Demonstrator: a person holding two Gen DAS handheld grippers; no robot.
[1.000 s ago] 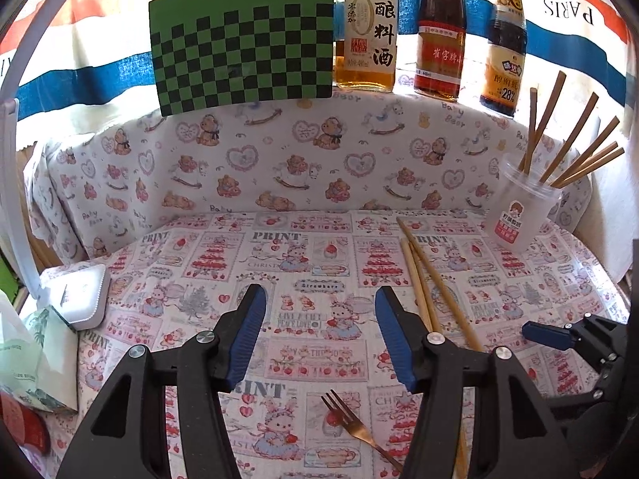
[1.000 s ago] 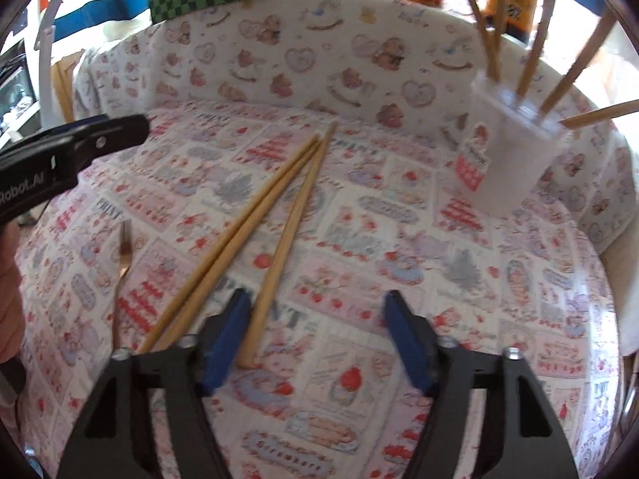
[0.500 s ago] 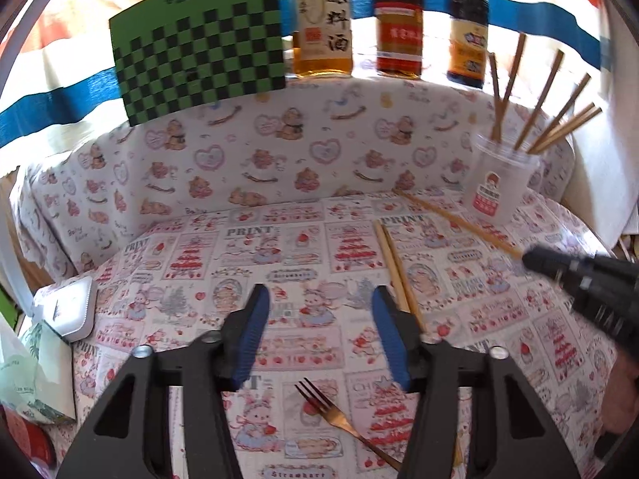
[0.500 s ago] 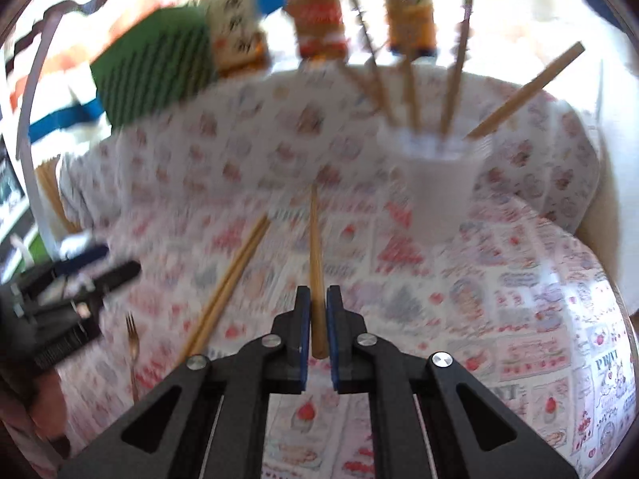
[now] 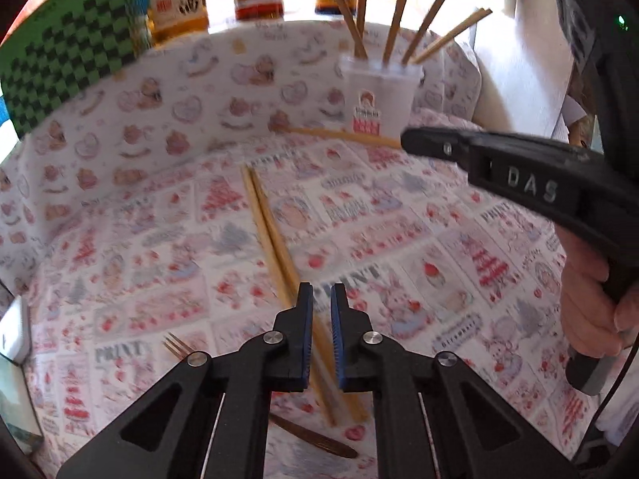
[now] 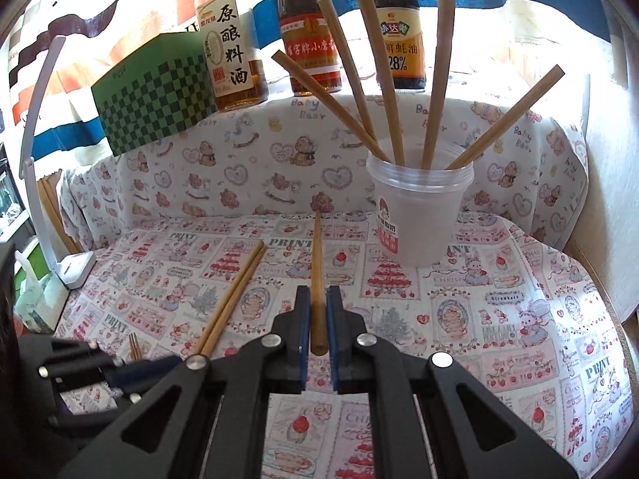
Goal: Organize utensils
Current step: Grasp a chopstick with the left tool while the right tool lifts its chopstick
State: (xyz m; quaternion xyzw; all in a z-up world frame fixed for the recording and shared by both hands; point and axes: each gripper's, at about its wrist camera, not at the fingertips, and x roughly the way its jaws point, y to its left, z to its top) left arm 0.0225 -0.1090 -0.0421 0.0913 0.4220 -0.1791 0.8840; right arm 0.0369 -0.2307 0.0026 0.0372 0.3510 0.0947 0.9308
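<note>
Right tongs point(image 6: 317, 315) grip one chopstick point(image 6: 316, 263); left tongs point(image 5: 319, 311) closing over two chopsticks point(image 5: 267, 231); five stand in cup point(image 6: 419, 215).

Left gripper point(image 5: 320, 311): matte black linkage arms with triangular cut-outs, round silver pivot screws, blue ribbed pads. Right gripper point(image 6: 317, 319): same black frame, silver screws, blue pads; from the left wrist camera, raised letters "DAS" on its black side, green indicator light on the housing above, thin black cable below the grip. Hand point(image 5: 591, 299): bare, no sleeve in view.
</note>
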